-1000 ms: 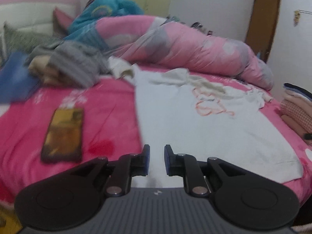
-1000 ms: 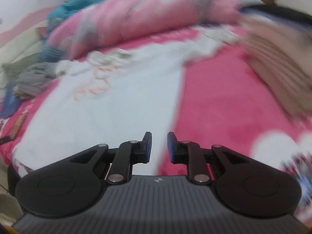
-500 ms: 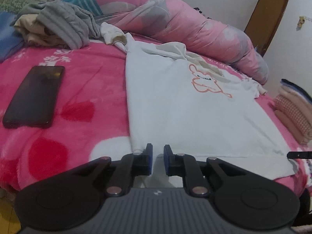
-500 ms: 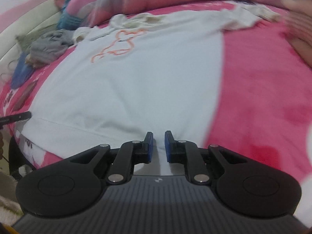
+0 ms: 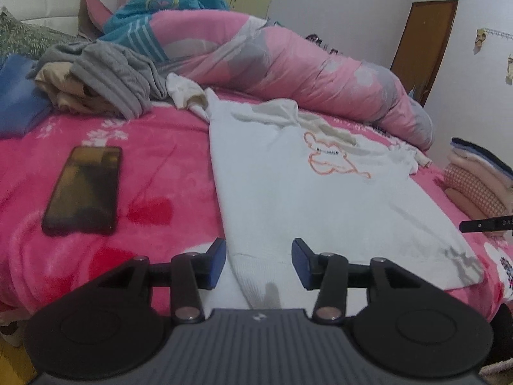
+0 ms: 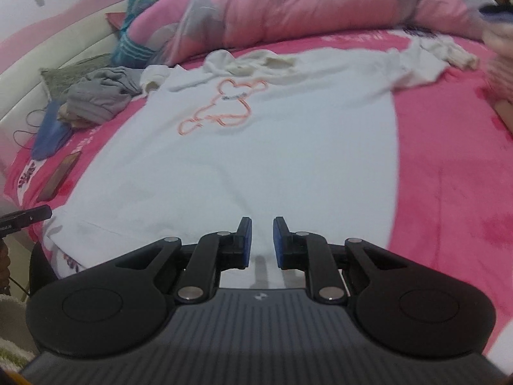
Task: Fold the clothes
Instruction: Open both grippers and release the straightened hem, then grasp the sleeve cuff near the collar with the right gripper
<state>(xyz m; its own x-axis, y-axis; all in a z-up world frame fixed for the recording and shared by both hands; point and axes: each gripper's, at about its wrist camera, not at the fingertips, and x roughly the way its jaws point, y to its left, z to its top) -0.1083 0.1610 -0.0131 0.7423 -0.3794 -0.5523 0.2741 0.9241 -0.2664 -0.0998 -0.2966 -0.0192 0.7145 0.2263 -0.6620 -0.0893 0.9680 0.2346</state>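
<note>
A white sweatshirt with an orange bear outline lies flat on the pink bed, hem toward me. It also shows in the right wrist view. My left gripper is open, its jaws wide apart over the hem's left corner. My right gripper hovers over the hem near the right side, jaws a narrow gap apart with nothing between them. The right gripper's tip shows at the left view's right edge.
A black phone lies on the pink blanket left of the sweatshirt. A heap of grey and beige clothes and a rolled pink duvet lie behind. Folded clothes are stacked at the right.
My left gripper's jaws have opened wide over the hem's left corner. My right gripper has opened slightly and drawn back a little along the hem.
</note>
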